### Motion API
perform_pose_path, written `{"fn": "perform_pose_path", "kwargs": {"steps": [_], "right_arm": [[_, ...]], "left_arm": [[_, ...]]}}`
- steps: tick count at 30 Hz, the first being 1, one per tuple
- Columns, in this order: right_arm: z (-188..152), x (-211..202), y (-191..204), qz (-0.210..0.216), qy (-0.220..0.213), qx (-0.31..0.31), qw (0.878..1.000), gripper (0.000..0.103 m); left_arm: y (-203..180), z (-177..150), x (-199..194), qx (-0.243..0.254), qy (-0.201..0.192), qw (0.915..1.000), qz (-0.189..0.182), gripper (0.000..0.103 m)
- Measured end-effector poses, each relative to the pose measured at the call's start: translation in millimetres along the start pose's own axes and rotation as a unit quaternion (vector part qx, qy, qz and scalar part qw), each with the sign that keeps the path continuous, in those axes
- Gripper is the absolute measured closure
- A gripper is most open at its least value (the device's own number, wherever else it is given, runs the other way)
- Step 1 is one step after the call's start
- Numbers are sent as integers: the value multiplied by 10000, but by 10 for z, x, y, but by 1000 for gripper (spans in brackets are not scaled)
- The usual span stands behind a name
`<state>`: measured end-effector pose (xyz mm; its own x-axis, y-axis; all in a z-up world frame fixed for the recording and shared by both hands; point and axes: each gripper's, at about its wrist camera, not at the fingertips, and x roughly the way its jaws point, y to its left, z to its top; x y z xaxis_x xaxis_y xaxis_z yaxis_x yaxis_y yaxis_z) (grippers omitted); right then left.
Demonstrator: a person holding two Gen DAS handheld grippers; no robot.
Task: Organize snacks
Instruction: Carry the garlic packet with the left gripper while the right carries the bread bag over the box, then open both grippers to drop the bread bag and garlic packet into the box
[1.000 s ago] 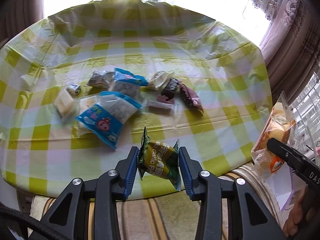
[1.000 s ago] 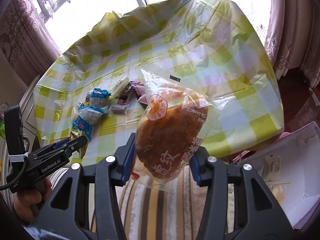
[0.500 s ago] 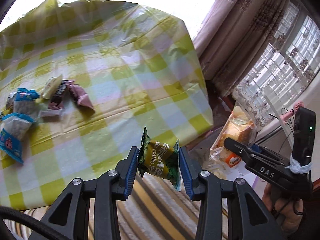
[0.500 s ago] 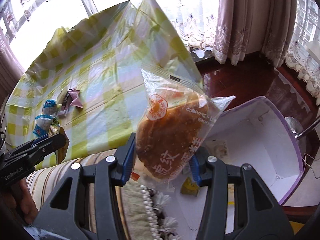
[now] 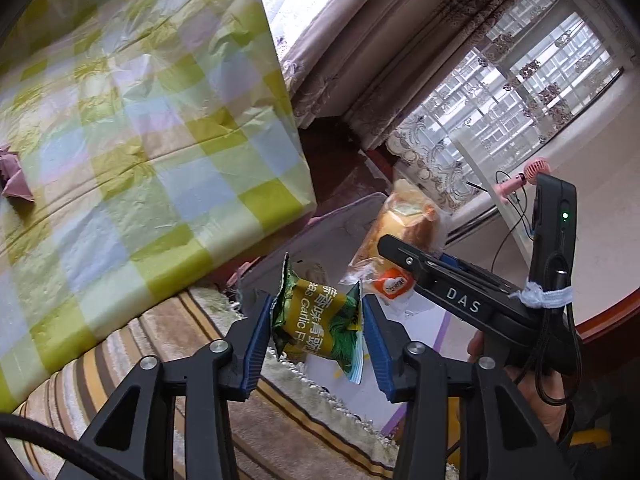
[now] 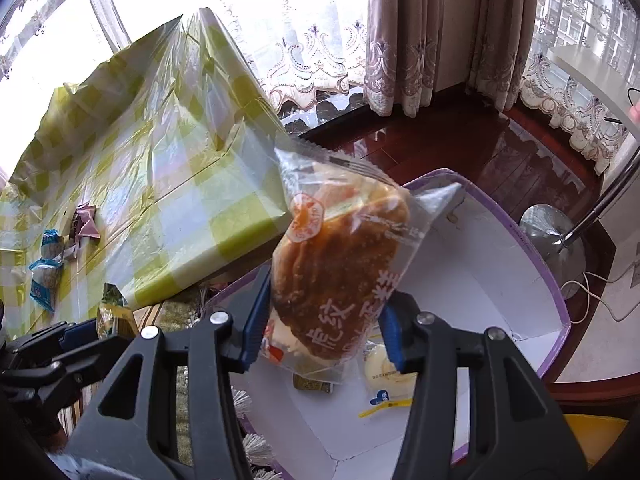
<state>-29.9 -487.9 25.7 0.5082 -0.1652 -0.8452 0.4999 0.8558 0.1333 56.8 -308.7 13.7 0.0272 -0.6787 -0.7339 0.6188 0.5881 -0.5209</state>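
Both hands are over the white box (image 6: 500, 280) on the floor, at about 4 o'clock from the checked surface (image 5: 132, 128), surely to drop snacks in. The left gripper (image 5: 318, 330) has just been opening its jaws; the green garlic packet (image 5: 320, 324) hangs loose between them. The right gripper (image 6: 320, 316) jaws grip the bagged bread (image 6: 340, 264) above the box.

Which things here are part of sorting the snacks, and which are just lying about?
Job:
- green snack packet
- bagged bread
- white box
- snacks left on the table

Lying about:
- curtains
- lamp stand
- pink fan
- striped rug
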Motion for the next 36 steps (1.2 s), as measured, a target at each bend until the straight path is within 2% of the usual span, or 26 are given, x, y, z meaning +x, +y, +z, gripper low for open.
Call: {"fn": "perform_pose_path", "kwargs": {"steps": [2,4,10,24,28,32,36], "right_arm": [[14,-21,3,-31,-73,-3,10000,44],[28,-53,16,-61,-172,10,9998,31],[46,-126,137,-90,-447,-95,9989,20],[-5,-129,784,447,-421,-490,9969,17],[-71,-87,1038,584,-351,-668,9954,17],[-107,-58,1267,631,-285,-960,9930,17],[-115,-37,1415,643,-248,-1104,9915,17]], "left_arm": [[9,-2,14,-7,-11,10000,-17,47],[42,2,-4,-87,-45,10000,-15,46],[155,5,-127,-239,-252,9992,184,46],[467,24,-516,-320,-866,9918,887,46],[587,22,-671,-258,-1109,9854,1267,46],[744,-18,-848,-202,-1326,9756,1739,46],[996,-57,-1022,-367,-1439,9681,2018,46]]}}
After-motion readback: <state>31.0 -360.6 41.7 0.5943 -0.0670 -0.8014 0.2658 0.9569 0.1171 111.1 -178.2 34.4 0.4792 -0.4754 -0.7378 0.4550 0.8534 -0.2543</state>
